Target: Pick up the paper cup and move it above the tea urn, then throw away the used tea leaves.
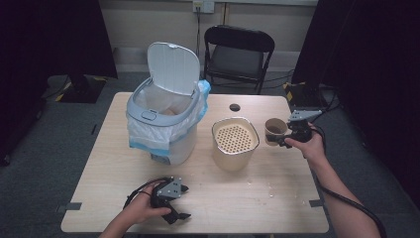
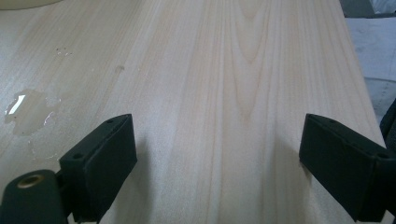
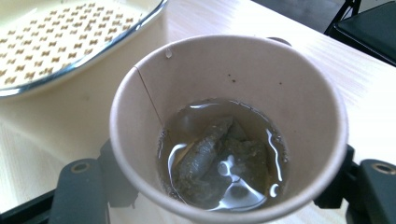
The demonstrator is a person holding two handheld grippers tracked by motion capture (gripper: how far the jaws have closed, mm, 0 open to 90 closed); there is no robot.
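Note:
My right gripper is shut on a brown paper cup, held above the table's right side just to the right of a beige container with a perforated strainer top. In the right gripper view the cup holds a little brownish liquid and a soaked tea bag, and the strainer top lies at the upper left. My left gripper rests near the table's front edge, open. The left gripper view has its jaws spread wide over bare wood, nothing between them.
A white lidded bin, lid up and lined with a white bag, stands left of the strainer container. A small puddle lies on the wood left of my left gripper. A black folding chair stands behind the table.

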